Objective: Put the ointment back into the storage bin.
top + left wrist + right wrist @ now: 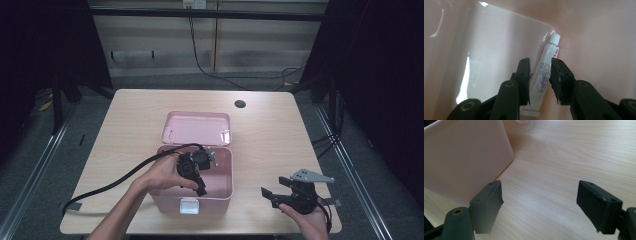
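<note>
My left gripper [200,188] reaches down into an open pink box [230,170] at the middle of the table. In the left gripper view its jaws [541,62] are shut on a white tube [547,63] with printed text. The tube's white cap points away, toward the box's rounded inner corner [549,26]. My right gripper [274,187] hovers low over the table to the right of the box, open, with nothing between its jaws [540,192]. In the right gripper view the box's outer wall [461,157] is to the left.
The box's lid [196,128] lies folded back behind it, and a white latch [189,205] is on its front wall. The wooden table [270,135] has a dark round hole [240,104] near its far edge. A black cable [120,177] trails left from the left gripper.
</note>
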